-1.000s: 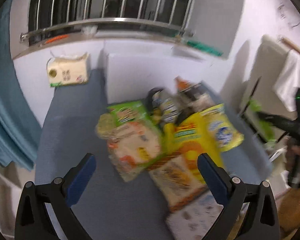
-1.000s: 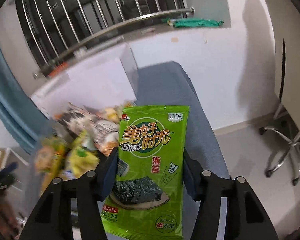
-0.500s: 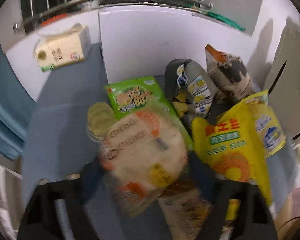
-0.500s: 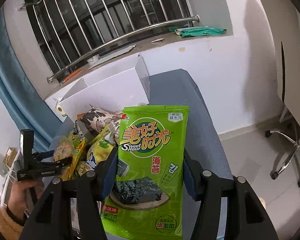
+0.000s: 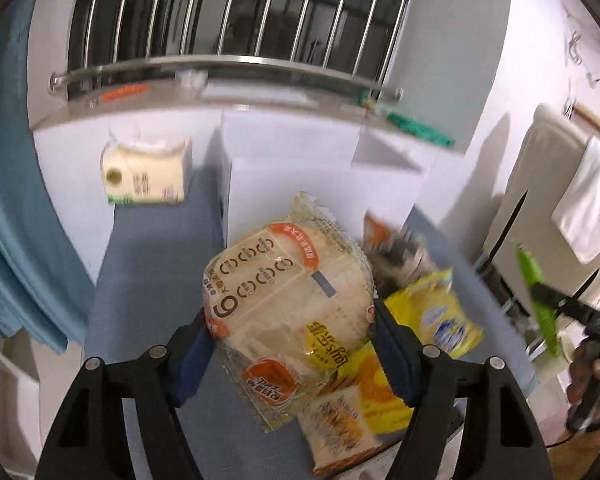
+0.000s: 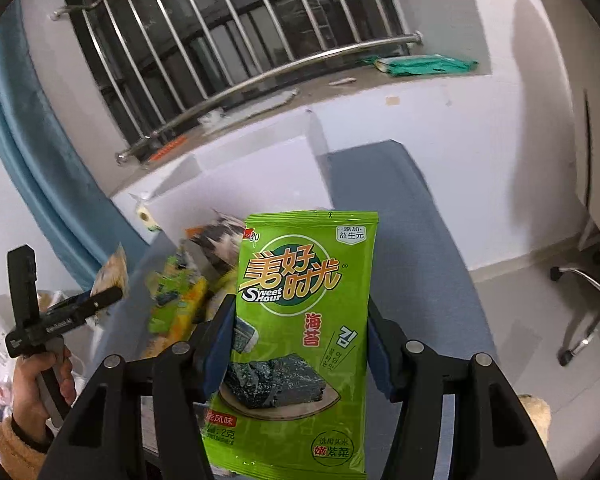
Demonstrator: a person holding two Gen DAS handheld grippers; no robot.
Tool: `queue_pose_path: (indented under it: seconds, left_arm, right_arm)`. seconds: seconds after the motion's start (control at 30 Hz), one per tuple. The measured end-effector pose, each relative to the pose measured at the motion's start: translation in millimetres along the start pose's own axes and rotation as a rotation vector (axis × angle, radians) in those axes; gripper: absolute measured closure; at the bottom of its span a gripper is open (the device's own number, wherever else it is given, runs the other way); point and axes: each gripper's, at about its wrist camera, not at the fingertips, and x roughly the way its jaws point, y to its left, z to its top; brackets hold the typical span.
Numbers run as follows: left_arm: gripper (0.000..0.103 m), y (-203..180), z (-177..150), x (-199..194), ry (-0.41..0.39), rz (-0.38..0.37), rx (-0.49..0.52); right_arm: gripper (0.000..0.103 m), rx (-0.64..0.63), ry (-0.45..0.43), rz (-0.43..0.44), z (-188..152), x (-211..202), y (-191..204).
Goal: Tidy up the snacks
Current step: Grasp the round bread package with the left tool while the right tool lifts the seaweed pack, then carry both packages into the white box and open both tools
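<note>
Left gripper (image 5: 290, 338) clamps bread pack (image 5: 288, 304), right gripper (image 6: 300, 340) clamps seaweed pack (image 6: 304, 320); should lift both level twd white box (image 5: 320, 188) at frame center.

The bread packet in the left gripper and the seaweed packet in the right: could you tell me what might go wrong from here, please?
1. The left gripper holds the soft bread packet by its sides; it could be squashed or slip.
2. The seaweed packet stands tall in the right gripper, pinched at its edges; it might buckle and drop.
3. The white box is narrow; both packets arriving together could collide.
</note>
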Motion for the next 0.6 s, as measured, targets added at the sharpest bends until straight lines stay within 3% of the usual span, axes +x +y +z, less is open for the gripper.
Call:
queue_pose_path:
  seconds: [0.33,0.43,0.6]
  left_arm:
    - [0.026,-11,95,15,-0.093,-0.048,0.042]
    - [0.026,-11,128,36,-0.082,-0.07,0.026]
    - [0.026,-8,173,83,-0.039,-0.04,0.015]
  right_arm:
    - [0.04,-0.121,-0.037,0.1,80,35,47]
    - [0.04,-0.147,-0.037,0.085,122,62,54]
    - [0.04,-0.147,-0.021,0.06,178,109,54]
